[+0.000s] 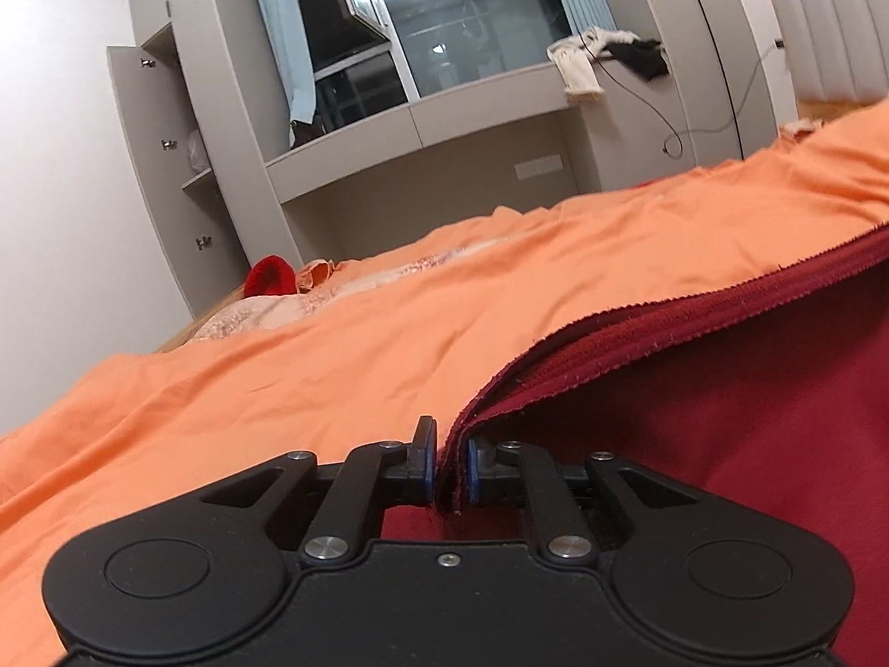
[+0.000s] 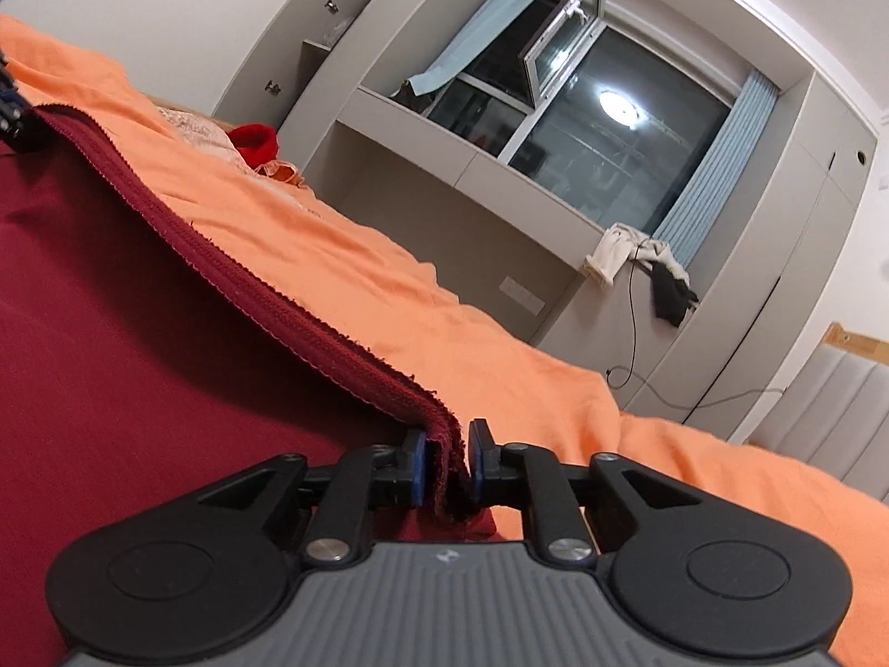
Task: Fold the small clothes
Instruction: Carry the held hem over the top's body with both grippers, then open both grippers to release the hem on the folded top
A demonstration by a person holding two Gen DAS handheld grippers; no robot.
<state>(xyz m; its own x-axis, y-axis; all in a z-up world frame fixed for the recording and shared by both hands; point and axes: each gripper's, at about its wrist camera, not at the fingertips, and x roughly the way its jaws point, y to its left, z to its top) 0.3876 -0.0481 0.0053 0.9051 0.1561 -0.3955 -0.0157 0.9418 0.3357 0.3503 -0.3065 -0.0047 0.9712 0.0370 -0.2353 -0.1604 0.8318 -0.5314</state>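
Observation:
A dark red garment (image 1: 722,417) lies on an orange bedsheet (image 1: 333,361), folded over so that its layered ribbed edge runs diagonally. One corner of that edge sits between the pads of my left gripper (image 1: 450,472), which stand slightly apart and look loose on the cloth. In the right wrist view the same garment (image 2: 139,361) fills the left side. Its other corner stands between the pads of my right gripper (image 2: 447,467), with a small dark gap beside the right pad. The left gripper (image 2: 11,111) shows at the far left edge, at the other end of the hem.
A bright red item (image 1: 270,276) and a pale patterned cloth lie at the far end of the bed. Beyond stands a grey window unit with clothes (image 1: 578,64) and a cable (image 1: 675,139) hanging from its ledge. A padded headboard (image 2: 833,406) is on the right.

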